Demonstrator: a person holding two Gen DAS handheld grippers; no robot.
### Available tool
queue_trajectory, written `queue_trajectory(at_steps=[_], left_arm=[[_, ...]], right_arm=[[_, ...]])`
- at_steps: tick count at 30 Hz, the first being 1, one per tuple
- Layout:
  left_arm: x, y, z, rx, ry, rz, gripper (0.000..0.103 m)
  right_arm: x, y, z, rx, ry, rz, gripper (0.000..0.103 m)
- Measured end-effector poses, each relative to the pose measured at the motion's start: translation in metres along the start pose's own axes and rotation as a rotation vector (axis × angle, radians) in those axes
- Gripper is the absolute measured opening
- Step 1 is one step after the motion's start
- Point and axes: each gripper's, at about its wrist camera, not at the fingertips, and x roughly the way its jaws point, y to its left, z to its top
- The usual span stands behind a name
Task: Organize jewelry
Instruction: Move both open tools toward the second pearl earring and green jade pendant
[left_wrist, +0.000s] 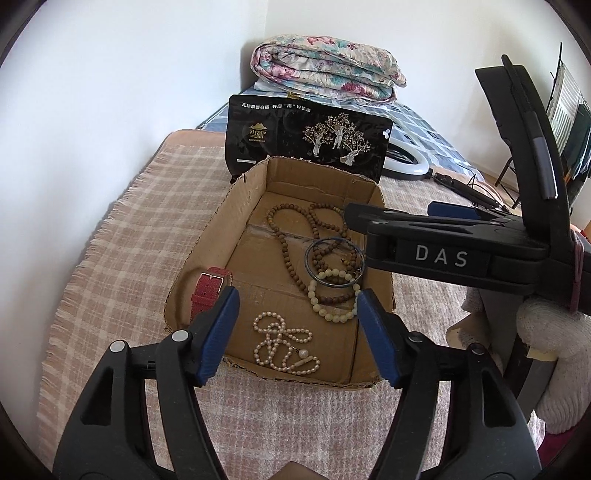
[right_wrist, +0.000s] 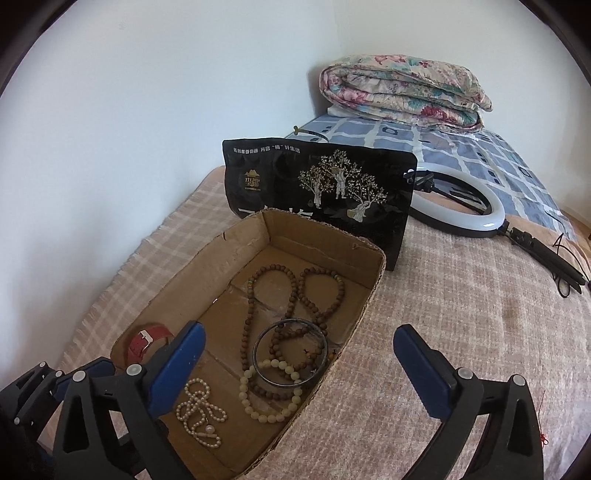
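A shallow cardboard box (left_wrist: 207, 258) (right_wrist: 365, 295) lies on a plaid blanket. In it lie a white pearl necklace (left_wrist: 282, 343) (right_wrist: 199, 413), a cream bead bracelet (left_wrist: 332, 295) (right_wrist: 269, 391), a dark bangle (left_wrist: 334, 260) (right_wrist: 291, 350), a brown wooden bead strand (left_wrist: 291, 229) (right_wrist: 295, 291) and a red watch strap (left_wrist: 208, 291) (right_wrist: 147, 341). My left gripper (left_wrist: 297, 306) is open and empty, just above the pearls. My right gripper (right_wrist: 295, 343) is open and empty over the box's right side; in the left wrist view it shows side-on (left_wrist: 354, 218).
A black printed bag (left_wrist: 306, 142) (right_wrist: 321, 192) stands behind the box. A white ring light (right_wrist: 461, 206) (left_wrist: 406, 158) on a stand lies to the right. A folded floral quilt (left_wrist: 325, 70) (right_wrist: 402, 92) lies at the far end. A white wall runs along the left.
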Motion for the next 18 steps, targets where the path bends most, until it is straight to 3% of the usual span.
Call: queue_trajectory(at_steps=[4,18], left_arm=[[-0.003,-0.003,0.001,-0.004,-0.002,-0.003,0.074],[-0.013,-0.041,0.003,0.043,-0.027,-0.026,0.075]], right_arm=[[-0.002,-0.001,-0.001,-0.005,0.006,-0.013,0.103],[-0.041,-0.033,-0.008,0.004,-0.028,-0.059,0.103]])
